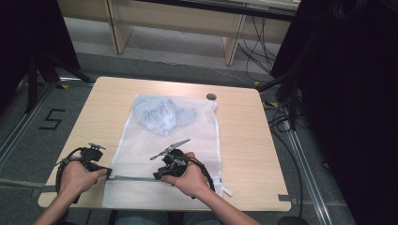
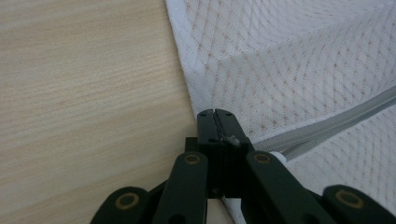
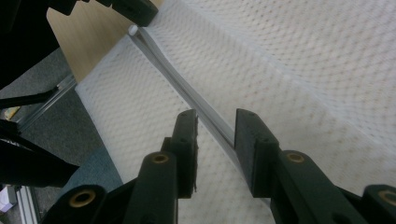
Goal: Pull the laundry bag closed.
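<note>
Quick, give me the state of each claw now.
Left claw: shut on the edge of the white mesh laundry bag, at the zipper's end.
Right claw: open, straddling the grey zipper.

White mesh laundry bag flat on table, blue garment inside

Table: light wood top, rounded corners, standing on grey floor in front of me.

On it, item one: white mesh laundry bag, lying flat down the middle, its near end hanging over the table's front edge toward me. A grey zipper runs across it near that edge.

Item two: small dark round disc, near the far edge, just beside the bag's far right corner.
</note>
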`<state>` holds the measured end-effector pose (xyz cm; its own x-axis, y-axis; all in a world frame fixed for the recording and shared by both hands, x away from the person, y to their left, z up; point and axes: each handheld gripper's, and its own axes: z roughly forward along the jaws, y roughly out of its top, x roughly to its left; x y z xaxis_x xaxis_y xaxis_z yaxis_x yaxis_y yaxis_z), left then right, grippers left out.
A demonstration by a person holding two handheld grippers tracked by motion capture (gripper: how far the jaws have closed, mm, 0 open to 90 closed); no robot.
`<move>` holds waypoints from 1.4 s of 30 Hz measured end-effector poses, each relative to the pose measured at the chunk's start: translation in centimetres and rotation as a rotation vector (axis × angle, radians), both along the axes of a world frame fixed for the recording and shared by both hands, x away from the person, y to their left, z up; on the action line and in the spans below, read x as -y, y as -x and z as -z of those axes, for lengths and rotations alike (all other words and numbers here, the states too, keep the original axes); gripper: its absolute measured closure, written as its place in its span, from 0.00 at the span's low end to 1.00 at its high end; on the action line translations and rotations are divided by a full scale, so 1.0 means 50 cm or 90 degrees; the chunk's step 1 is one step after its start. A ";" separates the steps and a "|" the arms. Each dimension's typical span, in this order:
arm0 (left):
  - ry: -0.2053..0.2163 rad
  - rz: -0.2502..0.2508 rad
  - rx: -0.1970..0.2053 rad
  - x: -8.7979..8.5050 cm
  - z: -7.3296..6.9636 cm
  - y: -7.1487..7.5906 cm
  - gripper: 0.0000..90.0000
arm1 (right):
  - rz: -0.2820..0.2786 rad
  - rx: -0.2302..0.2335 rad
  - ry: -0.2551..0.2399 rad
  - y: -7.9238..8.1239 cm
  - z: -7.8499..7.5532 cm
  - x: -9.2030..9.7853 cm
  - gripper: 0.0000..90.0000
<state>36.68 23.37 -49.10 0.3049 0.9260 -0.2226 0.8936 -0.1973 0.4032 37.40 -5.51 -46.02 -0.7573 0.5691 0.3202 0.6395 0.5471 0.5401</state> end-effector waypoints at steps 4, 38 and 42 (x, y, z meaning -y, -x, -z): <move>0.004 -0.011 0.003 0.002 0.001 0.000 0.99 | -0.007 -0.004 -0.008 0.001 0.007 -0.023 0.78; -0.019 -0.009 -0.013 0.005 -0.003 -0.006 1.00 | -0.045 -0.039 -0.037 -0.008 0.034 -0.200 0.80; -0.017 -0.010 -0.012 0.005 -0.002 -0.006 1.00 | -0.058 -0.045 -0.038 -0.017 0.040 -0.216 0.81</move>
<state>36.99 23.14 -48.99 0.2867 0.9361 -0.2036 0.9038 -0.1938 0.3815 38.27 5.30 -48.01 -0.7789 0.4780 0.4061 0.6269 0.5730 0.5280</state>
